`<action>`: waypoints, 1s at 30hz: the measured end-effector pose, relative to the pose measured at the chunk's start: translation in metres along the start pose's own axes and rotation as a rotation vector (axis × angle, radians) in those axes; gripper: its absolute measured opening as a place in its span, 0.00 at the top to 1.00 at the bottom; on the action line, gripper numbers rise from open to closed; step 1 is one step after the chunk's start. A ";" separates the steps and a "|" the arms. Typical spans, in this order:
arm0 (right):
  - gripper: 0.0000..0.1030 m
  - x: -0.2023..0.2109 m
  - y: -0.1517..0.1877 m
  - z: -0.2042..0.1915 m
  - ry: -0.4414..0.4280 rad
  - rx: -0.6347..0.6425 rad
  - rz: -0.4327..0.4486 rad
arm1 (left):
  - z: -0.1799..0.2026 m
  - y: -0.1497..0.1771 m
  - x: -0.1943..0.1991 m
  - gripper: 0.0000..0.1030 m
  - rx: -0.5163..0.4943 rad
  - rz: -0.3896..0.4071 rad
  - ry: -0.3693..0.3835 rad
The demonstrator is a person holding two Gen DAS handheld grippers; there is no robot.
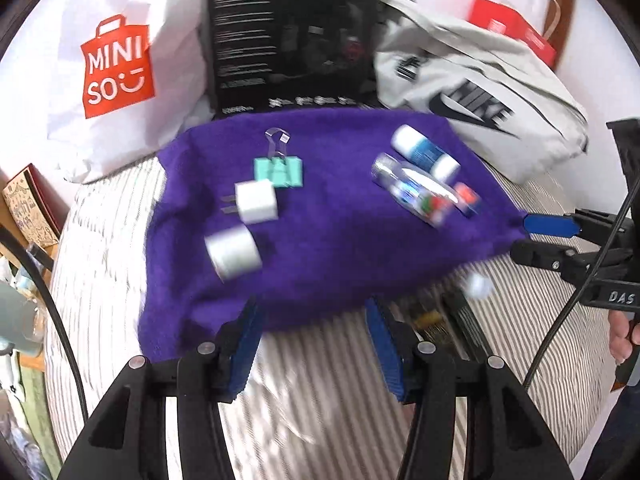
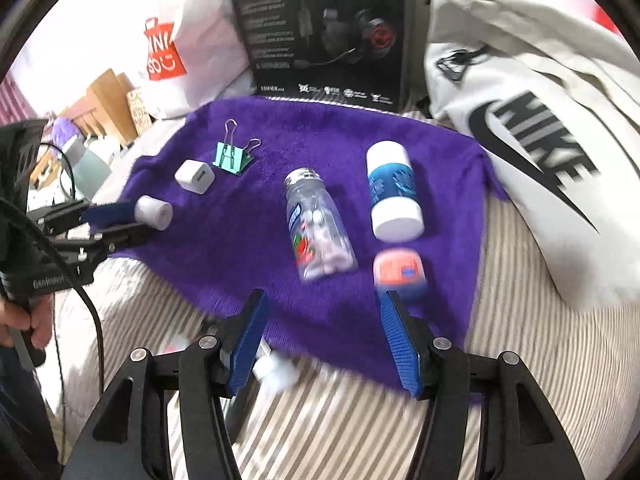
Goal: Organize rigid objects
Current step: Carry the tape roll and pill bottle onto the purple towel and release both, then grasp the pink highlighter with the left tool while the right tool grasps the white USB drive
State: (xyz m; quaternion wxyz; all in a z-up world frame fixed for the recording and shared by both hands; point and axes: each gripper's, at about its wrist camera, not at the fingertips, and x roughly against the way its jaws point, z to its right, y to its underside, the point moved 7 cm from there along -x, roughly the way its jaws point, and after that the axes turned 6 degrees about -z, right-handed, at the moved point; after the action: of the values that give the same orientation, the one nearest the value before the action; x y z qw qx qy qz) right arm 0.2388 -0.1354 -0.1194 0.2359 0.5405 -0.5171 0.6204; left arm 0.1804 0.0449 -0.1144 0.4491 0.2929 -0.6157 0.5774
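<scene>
A purple towel (image 1: 320,248) (image 2: 248,240) lies on a striped bed. On it are a white roll (image 1: 233,253) (image 2: 154,213), a white charger cube (image 1: 256,201) (image 2: 195,176), a teal binder clip (image 1: 279,171) (image 2: 233,158), a clear pill bottle (image 1: 412,190) (image 2: 320,226), a white and blue tube (image 1: 425,151) (image 2: 393,190) and a small orange tin (image 1: 467,199) (image 2: 400,270). My left gripper (image 1: 316,344) is open and empty at the towel's near left edge. My right gripper (image 2: 324,340) is open and empty, near the orange tin.
A white Miniso bag (image 1: 116,64), a black headset box (image 1: 296,36) (image 2: 324,28) and a white Nike bag (image 1: 480,92) (image 2: 532,132) stand behind the towel. A small white object (image 2: 276,372) lies on the striped bedding (image 2: 360,432) by my right gripper.
</scene>
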 end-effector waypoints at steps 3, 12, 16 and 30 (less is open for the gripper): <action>0.43 0.017 0.018 0.000 -0.006 -0.037 0.028 | 0.015 0.014 0.000 0.51 -0.022 -0.013 0.022; 0.41 0.044 0.080 0.012 -0.017 -0.139 0.044 | 0.050 0.043 -0.023 0.51 -0.077 -0.077 0.020; 0.40 0.047 0.098 0.018 -0.032 -0.182 0.040 | 0.045 0.053 -0.028 0.49 -0.103 -0.083 -0.045; 0.40 0.039 0.109 -0.001 -0.046 -0.136 0.023 | 0.054 0.050 -0.027 0.82 -0.151 -0.051 -0.020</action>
State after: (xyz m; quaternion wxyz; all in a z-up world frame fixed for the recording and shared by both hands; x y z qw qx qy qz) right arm 0.1334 -0.1831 -0.1261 0.2529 0.5316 -0.5693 0.5738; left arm 0.1361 -0.0041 -0.1570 0.4782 0.2794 -0.6545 0.5147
